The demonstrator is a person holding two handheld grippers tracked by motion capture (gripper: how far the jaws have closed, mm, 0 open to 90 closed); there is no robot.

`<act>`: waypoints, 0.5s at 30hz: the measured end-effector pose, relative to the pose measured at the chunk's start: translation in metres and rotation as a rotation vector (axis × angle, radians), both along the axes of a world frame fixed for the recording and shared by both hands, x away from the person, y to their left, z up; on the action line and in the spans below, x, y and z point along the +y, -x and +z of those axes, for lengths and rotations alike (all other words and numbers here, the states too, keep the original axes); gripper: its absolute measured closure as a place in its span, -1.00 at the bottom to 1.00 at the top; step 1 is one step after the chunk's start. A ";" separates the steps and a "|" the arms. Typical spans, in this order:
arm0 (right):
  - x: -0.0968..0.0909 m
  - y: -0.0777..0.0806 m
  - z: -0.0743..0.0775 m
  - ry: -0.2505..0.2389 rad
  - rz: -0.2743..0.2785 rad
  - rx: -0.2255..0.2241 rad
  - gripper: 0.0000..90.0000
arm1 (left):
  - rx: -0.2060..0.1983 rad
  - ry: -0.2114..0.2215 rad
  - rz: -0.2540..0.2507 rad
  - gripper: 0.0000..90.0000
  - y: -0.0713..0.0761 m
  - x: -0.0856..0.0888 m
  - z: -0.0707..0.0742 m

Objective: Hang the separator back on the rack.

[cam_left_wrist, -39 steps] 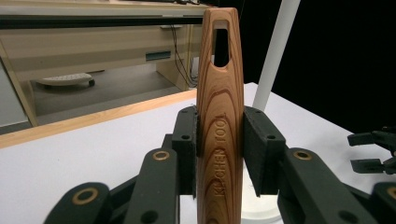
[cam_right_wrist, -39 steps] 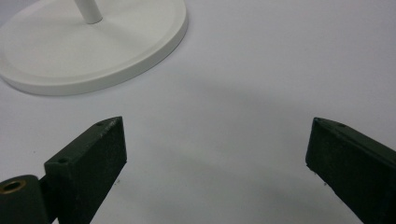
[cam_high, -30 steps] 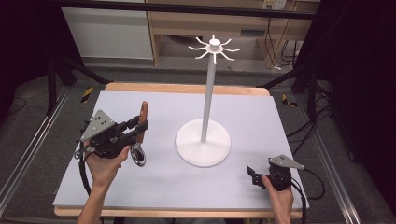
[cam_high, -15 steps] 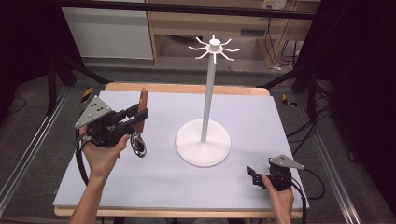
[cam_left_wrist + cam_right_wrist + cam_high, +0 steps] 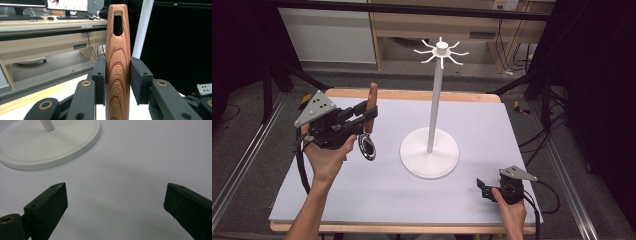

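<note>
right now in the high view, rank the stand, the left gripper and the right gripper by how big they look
1. stand, tallest and widest
2. left gripper, holding the wooden tool
3. right gripper, looks smallest, though it sits nearer the camera

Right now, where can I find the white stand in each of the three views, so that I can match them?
High view: the stand is at the middle of the table, its pole rising to a hook crown at the top.
Left gripper view: its pole is a slanted white bar just right of the wooden handle.
Right gripper view: its round base is at the top left.
Shared landmark: the white pole.
</note>
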State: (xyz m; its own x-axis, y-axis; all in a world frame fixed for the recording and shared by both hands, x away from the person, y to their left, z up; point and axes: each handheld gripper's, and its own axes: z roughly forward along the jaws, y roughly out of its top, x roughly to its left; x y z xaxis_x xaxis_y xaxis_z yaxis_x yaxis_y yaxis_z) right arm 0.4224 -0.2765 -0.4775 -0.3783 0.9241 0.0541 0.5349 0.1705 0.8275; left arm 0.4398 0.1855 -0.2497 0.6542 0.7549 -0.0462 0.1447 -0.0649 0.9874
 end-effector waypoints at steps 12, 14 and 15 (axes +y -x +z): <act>0.000 0.000 0.000 -0.001 0.003 0.001 -0.87 | -0.027 -0.025 -0.023 0.49 -0.001 -0.019 0.016; 0.000 0.000 0.000 -0.001 0.004 -0.001 -0.87 | -0.030 -0.024 -0.030 0.49 -0.001 -0.022 0.019; 0.000 0.000 0.000 -0.005 0.002 0.002 -0.87 | -0.033 -0.026 -0.033 0.49 -0.001 -0.024 0.021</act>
